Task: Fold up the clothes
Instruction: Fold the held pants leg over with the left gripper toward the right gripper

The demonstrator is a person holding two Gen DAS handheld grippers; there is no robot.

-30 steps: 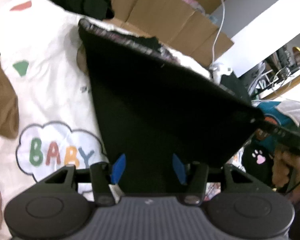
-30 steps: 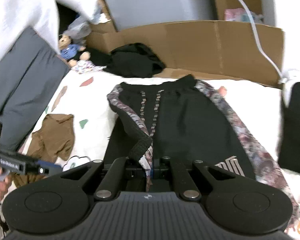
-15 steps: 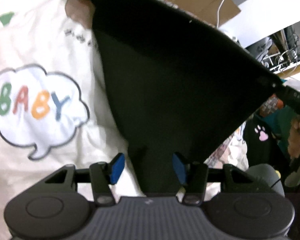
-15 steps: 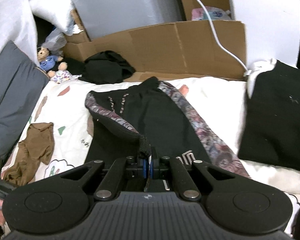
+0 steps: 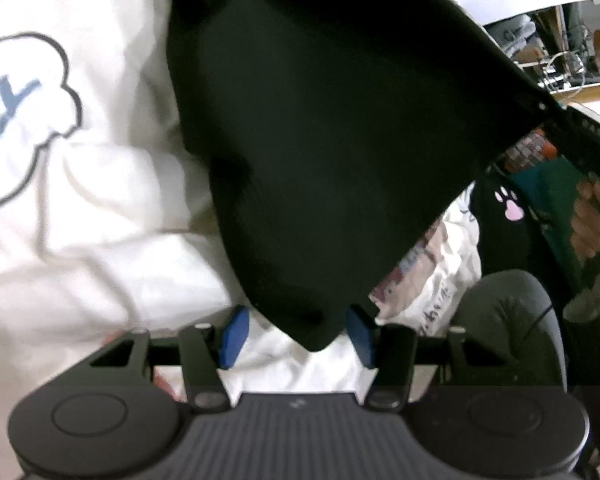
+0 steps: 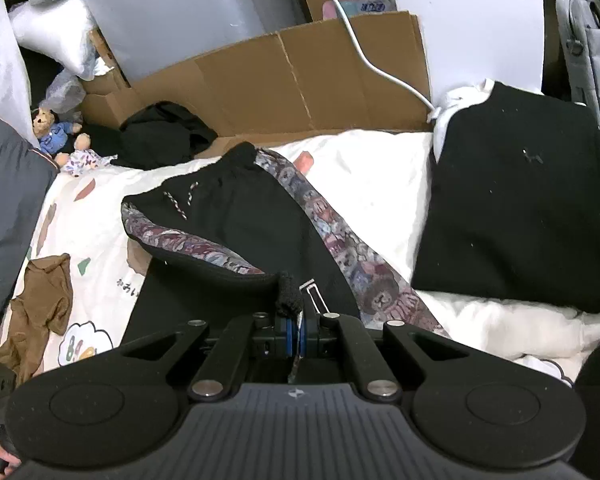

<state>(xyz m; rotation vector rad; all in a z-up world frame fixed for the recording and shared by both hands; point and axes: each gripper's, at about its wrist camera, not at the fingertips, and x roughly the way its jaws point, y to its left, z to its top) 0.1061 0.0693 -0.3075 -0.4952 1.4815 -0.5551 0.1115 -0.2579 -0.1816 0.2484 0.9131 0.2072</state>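
Note:
Black trousers (image 6: pixel 244 216) with patterned side stripes lie on the white sheet (image 6: pixel 372 176). One leg is lifted and folded back. My right gripper (image 6: pixel 296 336) is shut on that leg's ribbed black cuff (image 6: pixel 289 294). In the left wrist view the lifted leg (image 5: pixel 332 128) hangs as a taut black sheet up to the right gripper (image 5: pixel 580 136), which a hand (image 5: pixel 592 220) holds. My left gripper (image 5: pixel 298 336) is open low over the sheet (image 5: pixel 100 240). The leg's lower corner dangles between its blue pads (image 5: pixel 234 336) without being pressed.
A folded black garment (image 6: pixel 516 208) lies on the bed's right side. A brown garment (image 6: pixel 40 300) is at the left, near a "BABY" cloud print (image 5: pixel 20 120). Cardboard (image 6: pixel 300 80), a black clothes pile (image 6: pixel 164 132) and a teddy bear (image 6: pixel 48 128) line the far edge.
My left gripper has sunk toward the sheet; the black cloth's corner now ends between its pads instead of filling the gap. My right gripper has carried the cuff sideways, bringing the folded black garment into view.

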